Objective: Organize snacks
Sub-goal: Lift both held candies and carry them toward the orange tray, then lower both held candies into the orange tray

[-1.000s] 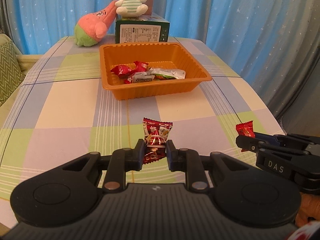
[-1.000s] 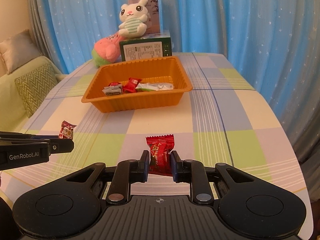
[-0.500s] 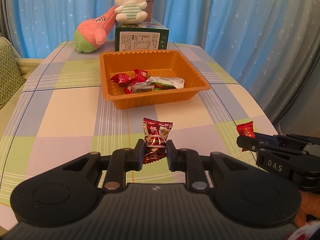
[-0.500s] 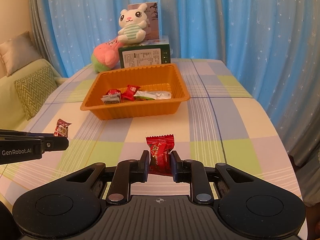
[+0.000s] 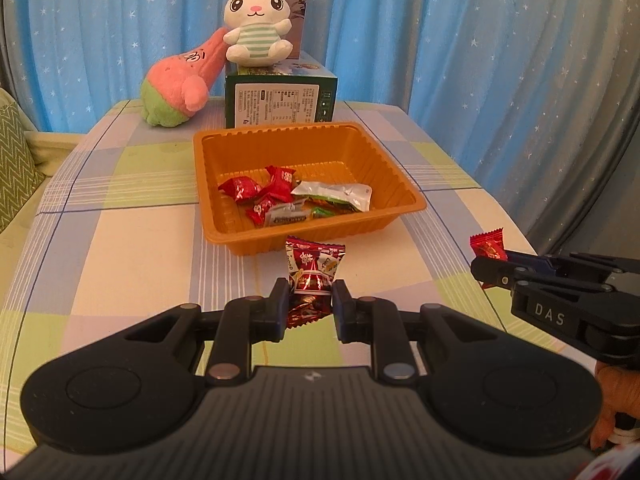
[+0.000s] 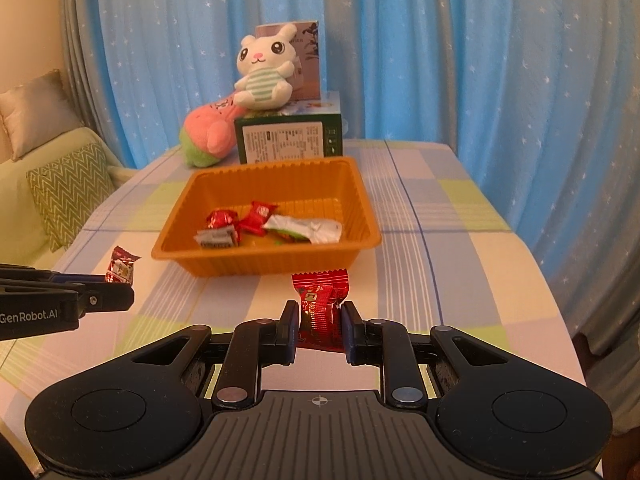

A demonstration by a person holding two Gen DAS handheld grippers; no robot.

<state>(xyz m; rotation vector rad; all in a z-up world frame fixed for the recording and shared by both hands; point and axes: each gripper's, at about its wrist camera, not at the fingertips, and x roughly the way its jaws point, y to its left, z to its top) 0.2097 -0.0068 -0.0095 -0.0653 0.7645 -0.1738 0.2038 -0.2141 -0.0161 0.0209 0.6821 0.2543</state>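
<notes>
My left gripper point(image 5: 310, 290) is shut on a dark red and white wrapped candy point(image 5: 313, 268), held above the checked tablecloth just short of the orange tray point(image 5: 404, 196). My right gripper point(image 6: 320, 312) is shut on a bright red wrapped candy point(image 6: 321, 296), also in the air before the tray point(image 6: 362, 216). Each gripper shows in the other's view: the right one point(image 5: 486, 266) at the right edge with its red candy point(image 5: 488, 245), the left one point(image 6: 120, 292) at the left edge with its candy point(image 6: 121, 266). Several wrapped snacks point(image 5: 292, 200) lie in the tray.
Behind the tray stands a green box point(image 5: 280, 98) with a white plush rabbit point(image 5: 256, 20) on top and a pink and green plush point(image 5: 180, 84) beside it. A sofa with a zigzag cushion point(image 6: 68, 192) lies left of the table. Blue star curtains hang behind.
Both grippers have lifted and moved toward the tray with their candies still held; the tray now sits nearer and lower in each view.
</notes>
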